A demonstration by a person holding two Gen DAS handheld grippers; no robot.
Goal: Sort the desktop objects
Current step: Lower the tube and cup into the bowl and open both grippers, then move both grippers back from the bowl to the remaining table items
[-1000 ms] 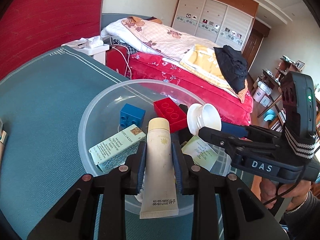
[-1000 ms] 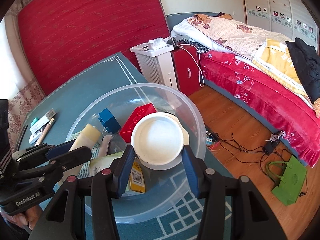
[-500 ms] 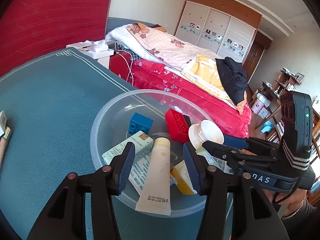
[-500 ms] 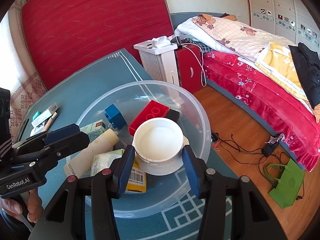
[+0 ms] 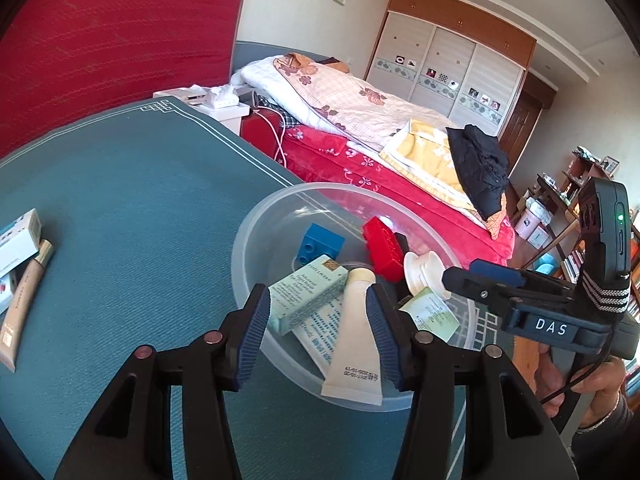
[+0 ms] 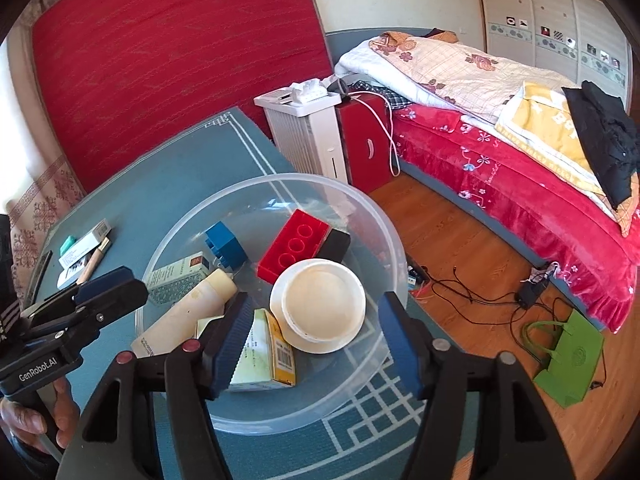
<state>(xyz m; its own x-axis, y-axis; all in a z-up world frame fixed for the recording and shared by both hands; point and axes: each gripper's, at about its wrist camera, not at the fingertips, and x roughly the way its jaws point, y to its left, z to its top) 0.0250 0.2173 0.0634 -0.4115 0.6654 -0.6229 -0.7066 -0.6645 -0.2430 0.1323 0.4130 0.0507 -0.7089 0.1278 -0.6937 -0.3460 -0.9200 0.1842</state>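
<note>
With both loads lying in the bowl (image 6: 384, 240), the step in hand looks like a clean retreat before the next pick. Jaws of the left gripper (image 5: 318, 330) have been opening and stand apart, nothing pinched; the tube (image 5: 354, 336) lies between them but apart from the pads, its crimped end over the near rim. Jaws of the right gripper (image 6: 316, 340) have just been opening too and stand wide, and the white lid (image 6: 318, 304) rests free ahead of them, leaning on the red brick (image 6: 294, 242). Beyond both grippers sit the blue brick (image 6: 226, 242) and a pale green box (image 5: 308, 294), with a yellow-edged box (image 6: 264, 350) just by the right gripper's left finger. To do this well, I would lift each gripper straight back and up, since the tube overhangs and a snagged pad could drag it out or shift the light bowl. Far to the left gripper's left, a box (image 5: 18, 236) and a slim tube (image 5: 26, 300) wait on the teal mat (image 5: 120, 208), probably the next targets.
</note>
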